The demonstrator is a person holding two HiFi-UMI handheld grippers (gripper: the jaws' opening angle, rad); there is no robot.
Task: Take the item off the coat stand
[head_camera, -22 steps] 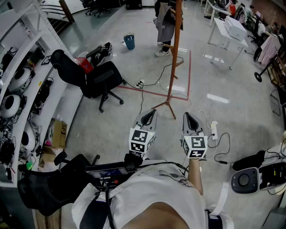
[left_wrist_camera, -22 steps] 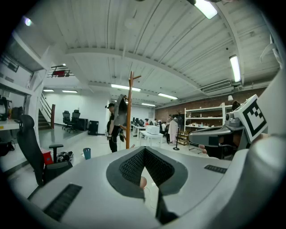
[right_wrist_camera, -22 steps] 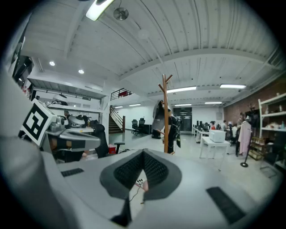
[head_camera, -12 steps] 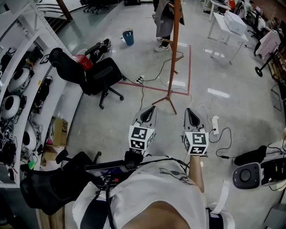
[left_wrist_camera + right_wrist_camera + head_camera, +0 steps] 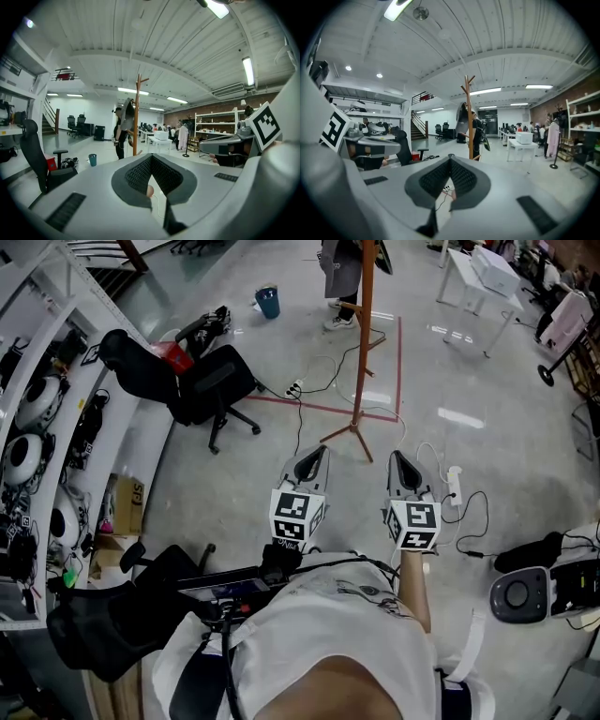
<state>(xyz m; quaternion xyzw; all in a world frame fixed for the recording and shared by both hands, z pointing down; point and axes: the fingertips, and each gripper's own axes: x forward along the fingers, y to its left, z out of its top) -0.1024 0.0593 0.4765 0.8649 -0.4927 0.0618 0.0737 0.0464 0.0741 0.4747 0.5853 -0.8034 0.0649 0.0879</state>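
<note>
The right hand-held gripper (image 5: 450,160) has its jaws closed tip to tip, with nothing between them. Beyond them a wooden coat stand (image 5: 469,108) stands upright, and a grey garment (image 5: 462,121) hangs on its left side. A person (image 5: 477,133) in dark clothes seems to stand just behind it. A white table (image 5: 520,143) is off to the right.

No readable text; print on cardboard box (image 5: 124,507) too blurred.
</note>
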